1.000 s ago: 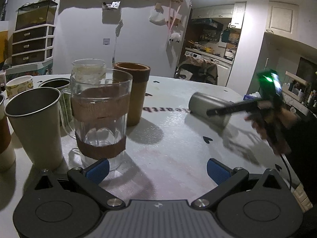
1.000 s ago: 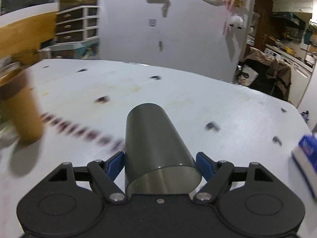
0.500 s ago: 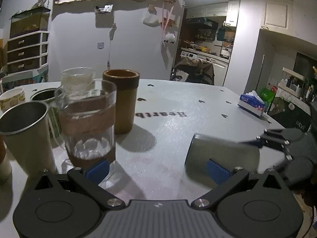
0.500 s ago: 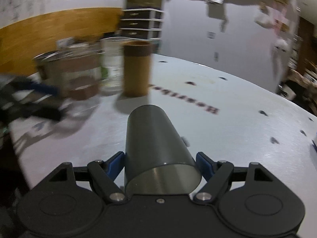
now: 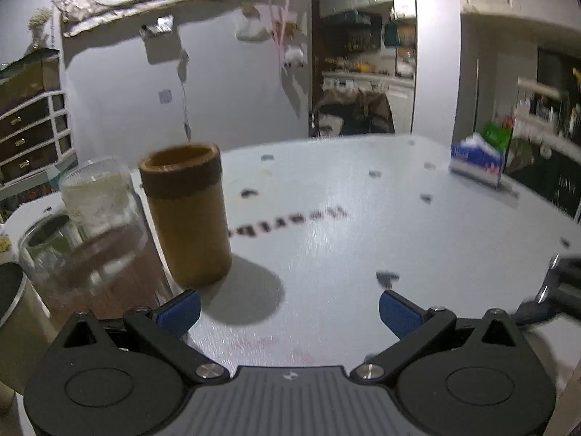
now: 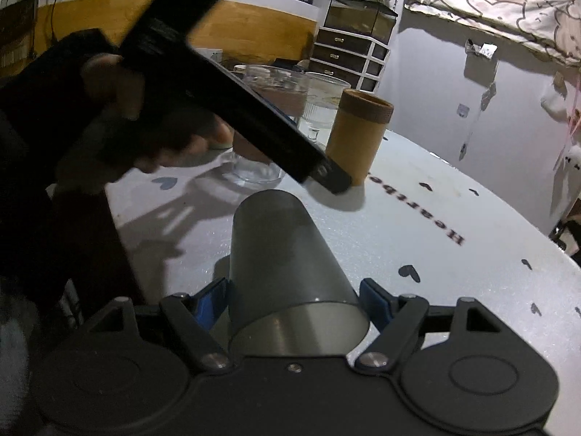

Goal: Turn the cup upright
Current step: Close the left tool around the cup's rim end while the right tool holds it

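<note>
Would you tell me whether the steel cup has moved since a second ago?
Yes. The steel cup, gripped by the right gripper, swung left across the table, nearer the brown cup.

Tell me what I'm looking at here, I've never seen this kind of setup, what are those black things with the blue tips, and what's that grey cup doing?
There is no robot here. A person holds a hand-operated two-finger gripper in each hand, and each gripper carries a wide-angle camera looking forward along its fingers, so the black body and blue pads fill the bottom of each picture.

The left wrist view shows the left gripper open, holding nothing, above a white table printed with small hearts. On the table stand a brown cup, some glass cups beside it, and a tissue pack farther off.

The right wrist view shows the right gripper clamped on a grey metal cup, pointing away from the camera rather than standing upright. The person's left hand, holding the other gripper, crosses the upper left of that view.
</note>
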Tool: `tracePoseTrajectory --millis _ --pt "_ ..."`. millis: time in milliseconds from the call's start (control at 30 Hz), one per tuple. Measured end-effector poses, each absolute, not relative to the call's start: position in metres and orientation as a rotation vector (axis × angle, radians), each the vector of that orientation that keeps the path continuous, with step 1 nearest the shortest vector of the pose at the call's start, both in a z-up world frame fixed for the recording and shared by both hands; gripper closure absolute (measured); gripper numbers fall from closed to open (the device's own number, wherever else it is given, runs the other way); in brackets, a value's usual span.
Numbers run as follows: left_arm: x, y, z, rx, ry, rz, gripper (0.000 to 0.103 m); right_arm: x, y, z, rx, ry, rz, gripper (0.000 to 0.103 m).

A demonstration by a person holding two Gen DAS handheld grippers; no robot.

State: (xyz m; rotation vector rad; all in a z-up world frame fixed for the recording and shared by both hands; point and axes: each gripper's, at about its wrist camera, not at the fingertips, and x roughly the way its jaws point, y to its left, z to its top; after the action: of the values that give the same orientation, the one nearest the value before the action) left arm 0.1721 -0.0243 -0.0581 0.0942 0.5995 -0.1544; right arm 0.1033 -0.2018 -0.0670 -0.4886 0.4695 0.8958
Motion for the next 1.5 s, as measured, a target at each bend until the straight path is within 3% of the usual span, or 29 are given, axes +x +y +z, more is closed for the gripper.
tracePoseTrajectory --millis 100,367,567,900,1133,1233,1300,1500 --pt "0.171 -0.026 -0.066 0.110 0.642 -0.157 0.000 0.102 -0.206 -0.069 -0.491 0.476 0.831 0.011" --pt "0.151 -0.022 -0.067 0.110 0.664 -0.189 0.000 0.107 -0.234 -0.074 -0.420 0.496 0.646 0.010" --pt "0.138 -0.028 -0.073 0.108 0.693 -0.228 0.000 0.134 -0.260 -0.074 -0.172 0.559 0.477 0.011" --pt "0.134 -0.023 -0.073 0.046 0.696 -0.228 0.000 0.154 -0.282 -0.072 0.220 0.684 0.423 0.022" --pt "0.141 -0.006 -0.060 -0.138 0.726 -0.232 0.012 0.129 -0.282 -0.053 0.336 0.662 0.542 0.029" --pt "0.147 -0.003 -0.056 -0.224 0.738 -0.277 0.014 0.122 -0.272 -0.053 0.314 0.672 0.602 0.041" --pt "0.155 -0.002 -0.056 -0.298 0.760 -0.313 0.016 0.123 -0.267 -0.058 0.318 0.710 0.620 0.054" --pt "0.184 -0.003 -0.079 -0.614 0.908 -0.394 0.020 0.125 -0.268 -0.065 0.348 0.722 0.620 0.054"
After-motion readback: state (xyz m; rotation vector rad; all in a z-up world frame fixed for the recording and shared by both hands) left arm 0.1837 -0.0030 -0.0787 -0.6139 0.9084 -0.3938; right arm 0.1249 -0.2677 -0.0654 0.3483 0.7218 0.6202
